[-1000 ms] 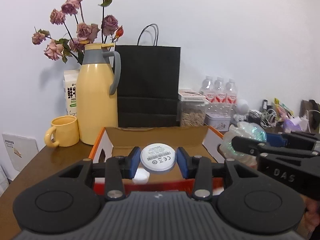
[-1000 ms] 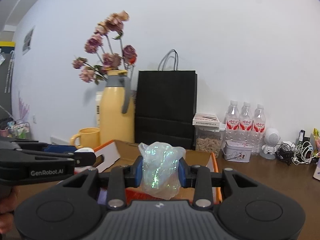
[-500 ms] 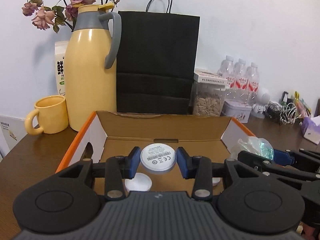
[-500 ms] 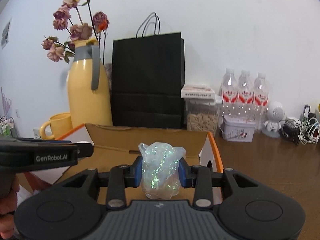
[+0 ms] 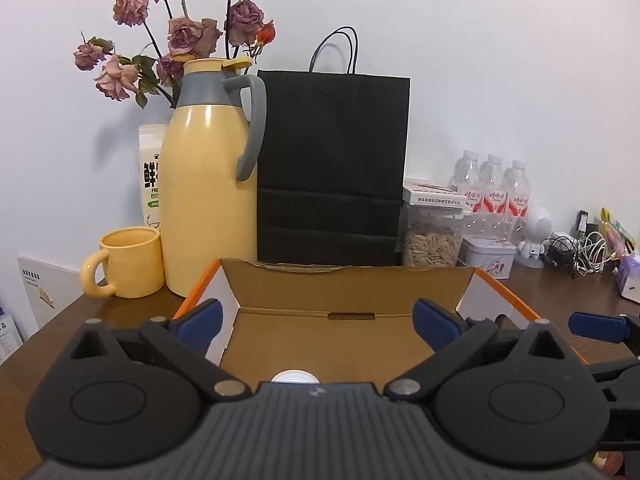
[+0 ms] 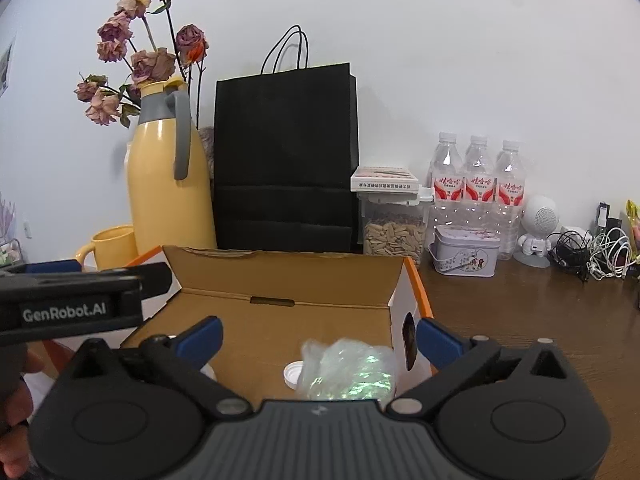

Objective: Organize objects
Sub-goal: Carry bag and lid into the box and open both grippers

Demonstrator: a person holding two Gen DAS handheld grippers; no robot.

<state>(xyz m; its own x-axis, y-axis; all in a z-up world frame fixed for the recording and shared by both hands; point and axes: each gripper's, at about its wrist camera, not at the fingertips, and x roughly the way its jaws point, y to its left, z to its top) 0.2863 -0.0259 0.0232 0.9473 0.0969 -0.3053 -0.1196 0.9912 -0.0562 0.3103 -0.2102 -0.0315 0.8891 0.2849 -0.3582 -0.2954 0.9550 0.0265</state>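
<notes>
As both grippers' jaws are opening over the box, left gripper and right gripper hold nothing; the crinkled bag lies below the right fingers, evidently dropped for storage.

Yellow, black and brown around an orange-edged box

The box is plain brown card inside, white outside, with orange edges; in it lie an iridescent green-white wrap and a white cap. Behind the box stand a matte black bag and, left of that, a pale yellow jug with grey collar and handle, a matching yellow mug, and faded mauve-pink roses. Right of the box: clear bottles with red-and-white labels, a lilac flowered tin. The table is dark brown. Both grippers are black with blue pads.
</notes>
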